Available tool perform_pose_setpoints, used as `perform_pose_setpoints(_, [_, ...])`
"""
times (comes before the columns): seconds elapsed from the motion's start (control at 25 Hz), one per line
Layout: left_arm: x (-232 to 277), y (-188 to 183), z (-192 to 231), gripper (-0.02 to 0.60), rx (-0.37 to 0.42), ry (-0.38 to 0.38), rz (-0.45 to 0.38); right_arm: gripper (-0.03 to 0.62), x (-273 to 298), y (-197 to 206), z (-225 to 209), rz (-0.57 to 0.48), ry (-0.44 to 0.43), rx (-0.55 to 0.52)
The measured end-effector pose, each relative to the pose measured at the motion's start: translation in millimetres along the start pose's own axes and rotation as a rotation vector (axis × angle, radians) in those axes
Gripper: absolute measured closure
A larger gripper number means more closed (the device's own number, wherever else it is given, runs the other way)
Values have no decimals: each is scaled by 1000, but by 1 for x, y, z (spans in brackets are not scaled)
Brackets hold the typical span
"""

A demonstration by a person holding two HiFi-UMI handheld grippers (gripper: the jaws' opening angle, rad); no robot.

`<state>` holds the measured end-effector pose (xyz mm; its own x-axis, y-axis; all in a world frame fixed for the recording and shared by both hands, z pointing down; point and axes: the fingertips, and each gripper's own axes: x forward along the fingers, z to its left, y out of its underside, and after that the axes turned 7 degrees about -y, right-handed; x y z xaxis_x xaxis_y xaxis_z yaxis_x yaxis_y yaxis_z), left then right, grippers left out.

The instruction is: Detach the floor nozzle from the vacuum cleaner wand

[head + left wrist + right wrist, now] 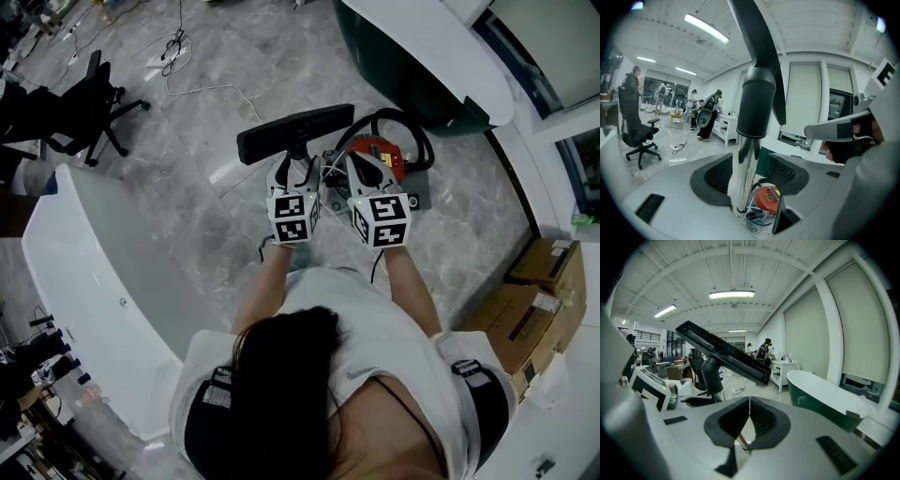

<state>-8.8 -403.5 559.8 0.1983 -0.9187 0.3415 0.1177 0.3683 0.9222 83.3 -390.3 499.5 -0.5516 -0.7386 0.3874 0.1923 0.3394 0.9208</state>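
Observation:
The black floor nozzle [295, 131] is raised off the floor on a chrome wand [744, 173]. In the left gripper view the nozzle [759, 42] slants across the ceiling, its black neck [757, 103] on top of the wand. My left gripper [292, 173] is shut on the wand just below that neck, a jaw on each side. My right gripper [361, 173] is beside it to the right, shut with nothing between its jaws [749, 401]; the nozzle [726, 355] shows up and to its left. The red vacuum body [375, 159] with its black hose lies on the floor beneath.
A dark green tub with a white rim [412, 56] stands at the upper right. A white curved counter [103, 262] runs along the left, with a black office chair [84, 112] beyond. Cardboard boxes [534, 300] sit at the right. Cables [173, 52] lie on the grey floor.

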Motion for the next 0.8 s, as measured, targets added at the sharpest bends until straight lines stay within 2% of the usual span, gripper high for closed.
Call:
perform_pose_setpoints(0.2, [7,2,6,359,9,-40,-6,579,4,-4,-1,-8,1,-8])
perform_pose_setpoints(0.8, [21,11,9,365,58,-37,30,577,0,-12,-5,-31,9,-12])
